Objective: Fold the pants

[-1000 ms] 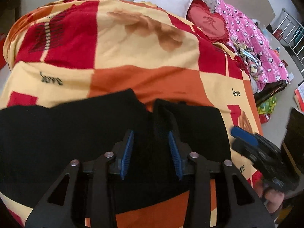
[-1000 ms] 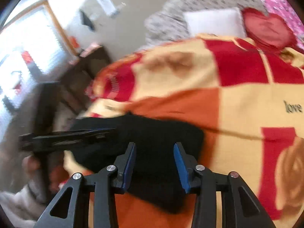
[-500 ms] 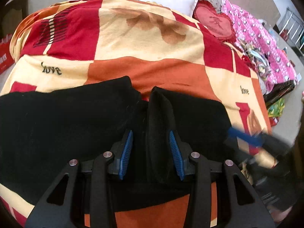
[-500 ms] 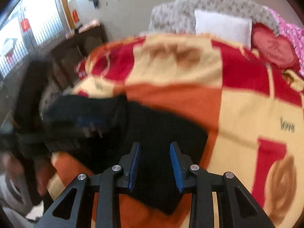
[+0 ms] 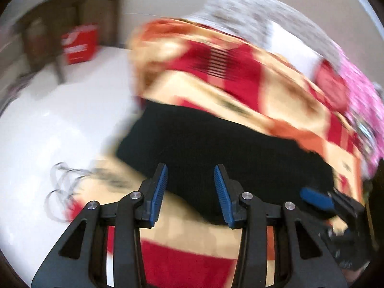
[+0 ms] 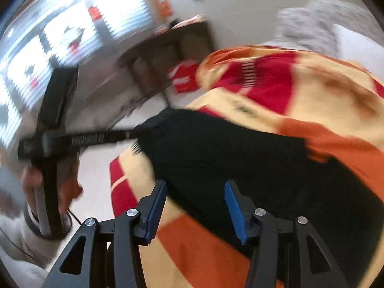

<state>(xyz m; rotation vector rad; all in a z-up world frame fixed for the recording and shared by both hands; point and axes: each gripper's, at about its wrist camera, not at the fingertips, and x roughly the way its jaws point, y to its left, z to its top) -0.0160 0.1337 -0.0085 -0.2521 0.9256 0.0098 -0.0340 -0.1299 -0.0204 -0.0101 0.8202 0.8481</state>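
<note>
White floor shows at the left of the left wrist view, and a red bag stands on it by a dark wooden cabinet. Beside the floor is a bed with a blanket in red, orange and pale yellow squares. Both views are blurry.

Black pants lie flat on the blanket, near the edge of the bed that is closest to the cameras. They make a long dark band from left to right. In the right wrist view the pants also spread wide over the blanket.

The left gripper has its blue pads wide apart, and nothing is between them. It is above the near edge of the pants, but it is hard to tell if it touches them. In the right wrist view the left gripper reaches in from the left side to the left end of the pants, with a hand around its handle.

The right gripper is wide open too and holds nothing. It is over the near edge of the pants. In the left wrist view the right gripper shows at the lower right, by the right end of the pants.

A white pillow and a red heart cushion sit at the far end of the bed. Bright windows fill the wall on the left in the right wrist view.
</note>
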